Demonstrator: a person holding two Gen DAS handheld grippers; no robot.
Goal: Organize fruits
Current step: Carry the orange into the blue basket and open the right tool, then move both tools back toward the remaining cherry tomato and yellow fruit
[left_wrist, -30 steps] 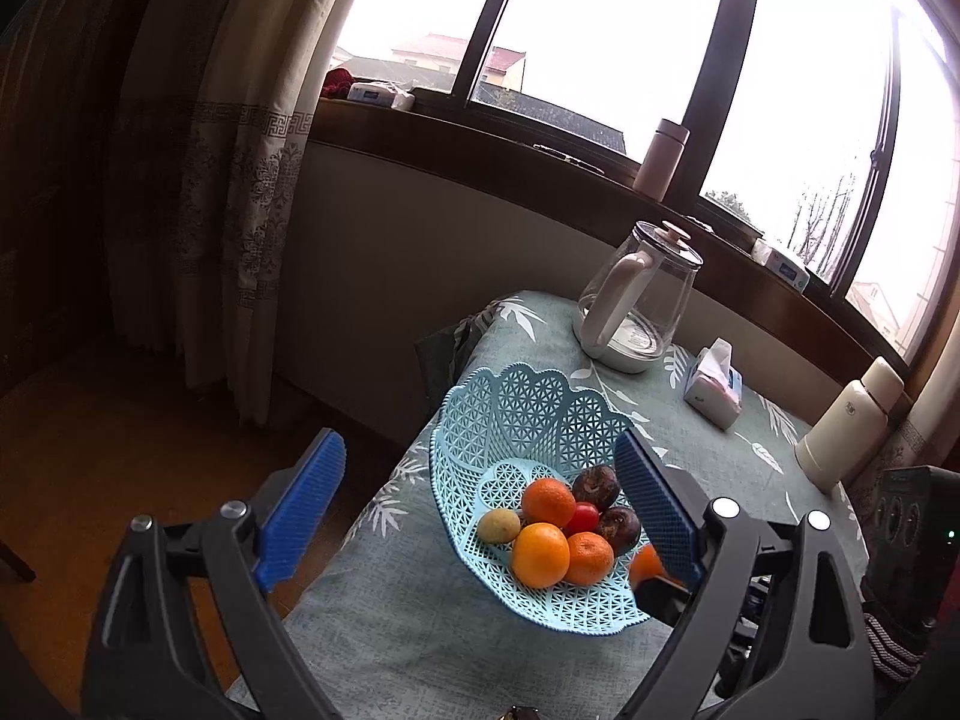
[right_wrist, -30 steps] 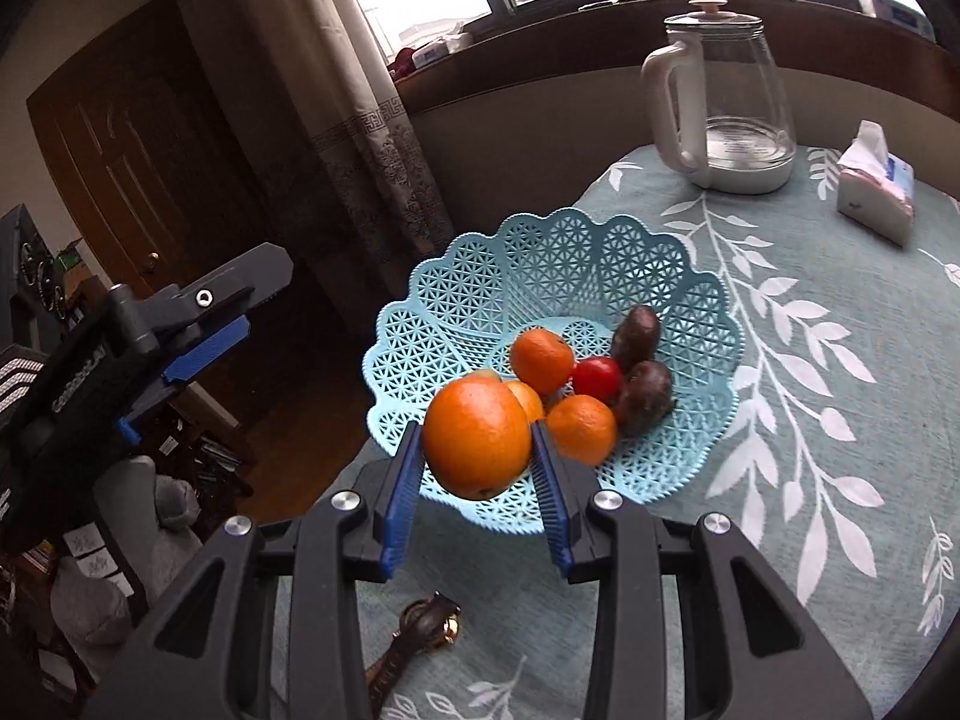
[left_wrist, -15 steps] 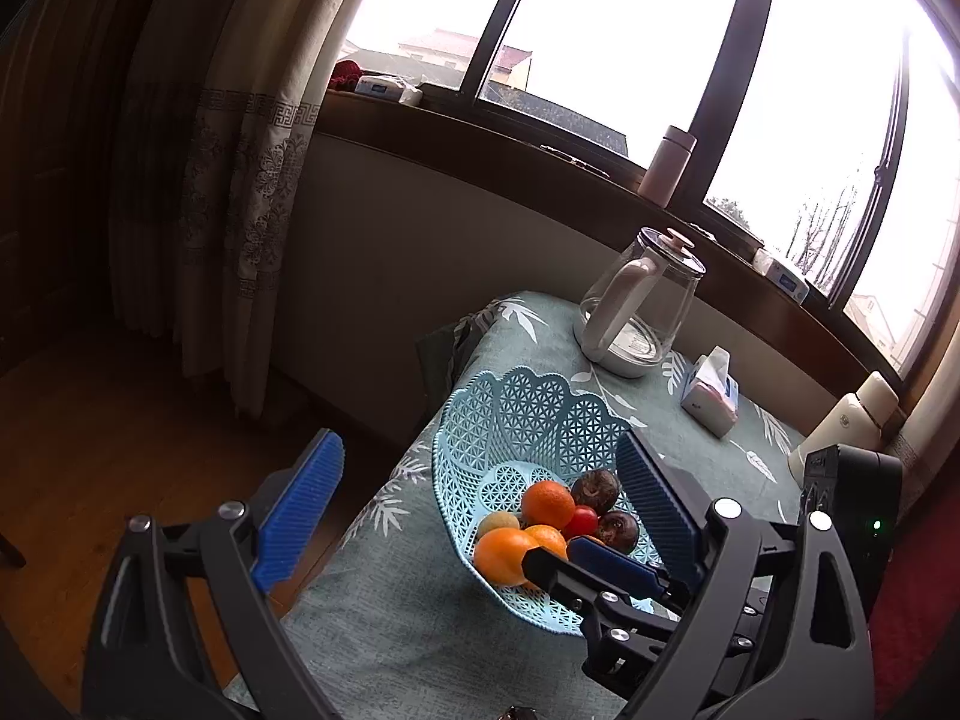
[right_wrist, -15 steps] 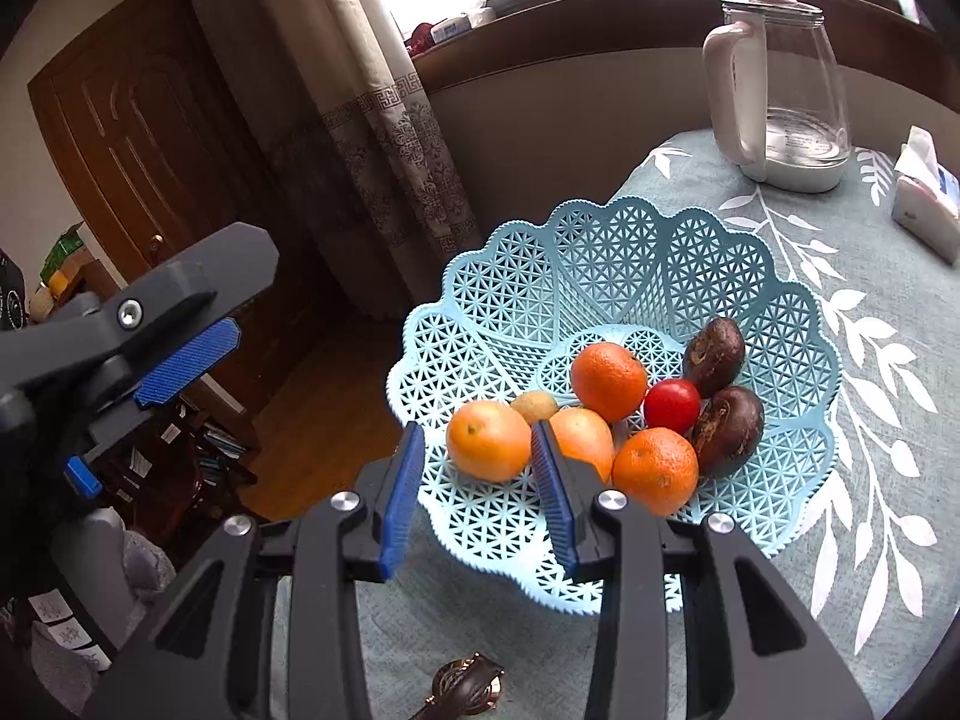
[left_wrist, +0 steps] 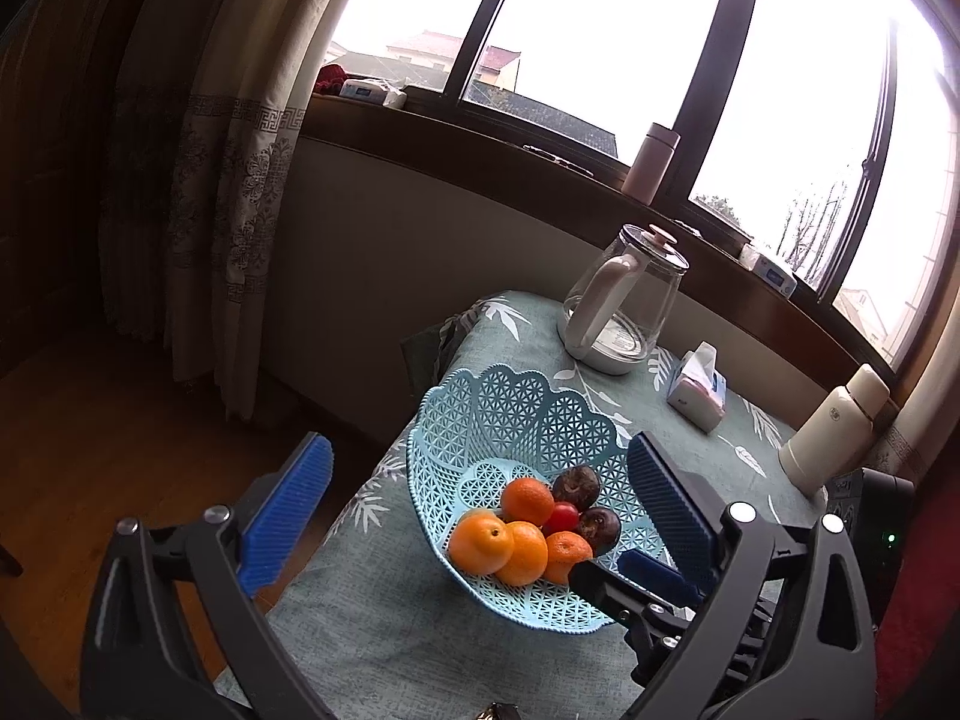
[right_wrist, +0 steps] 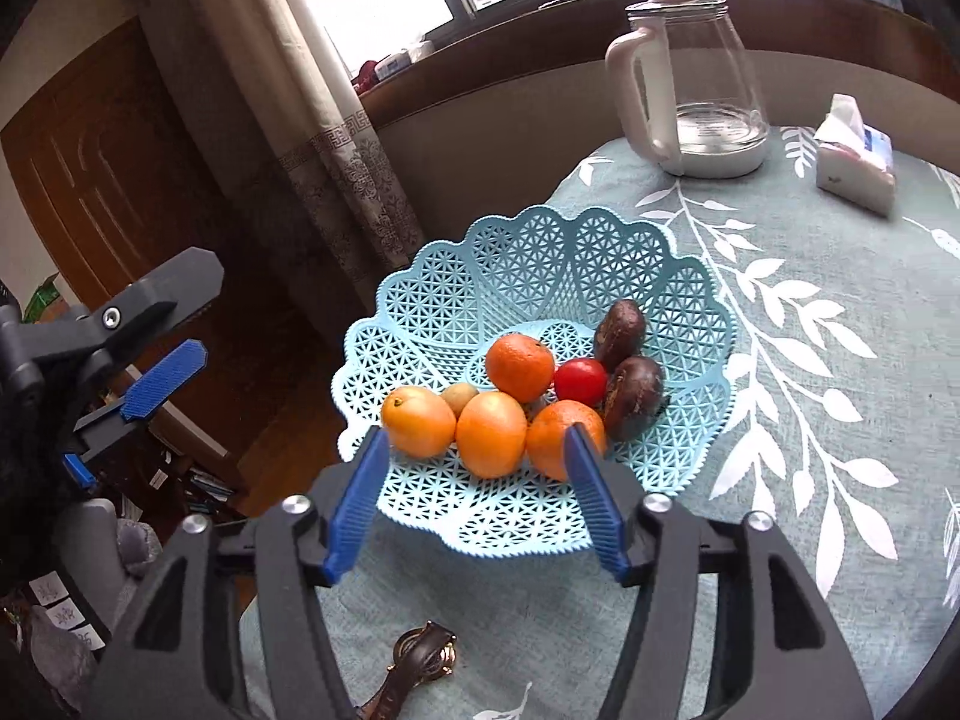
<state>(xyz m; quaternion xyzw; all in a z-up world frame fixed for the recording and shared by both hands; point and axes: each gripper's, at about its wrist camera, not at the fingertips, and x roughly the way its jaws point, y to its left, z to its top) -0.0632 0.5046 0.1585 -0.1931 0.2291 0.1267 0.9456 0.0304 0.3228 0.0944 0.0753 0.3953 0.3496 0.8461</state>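
A light blue lattice basket [right_wrist: 516, 264] [left_wrist: 522, 414] sits on the leaf-patterned tablecloth. It holds several oranges, a red tomato [right_wrist: 579, 380], two dark brown fruits [right_wrist: 633, 396] and a small yellowish fruit [right_wrist: 459, 397]. The leftmost orange [right_wrist: 419, 420] [left_wrist: 481, 543] lies free in the basket near its front rim. My right gripper [right_wrist: 474, 498] is open just in front of the basket, nothing between its blue pads. My left gripper [left_wrist: 474, 516] is open and wide, held above the table's left edge. The right gripper's finger [left_wrist: 648, 576] shows at the basket's near rim in the left wrist view.
A glass kettle [right_wrist: 690, 78] with a white handle stands at the back, a tissue pack [right_wrist: 855, 168] to its right. A cream flask [left_wrist: 831, 426] stands at the far right. A wristwatch [right_wrist: 414, 666] lies near the table's front edge. Curtain, window sill and floor lie left.
My right gripper carried an orange to the basket, opened and let it go. The orange now rests in the basket and the gripper has pulled back slightly.
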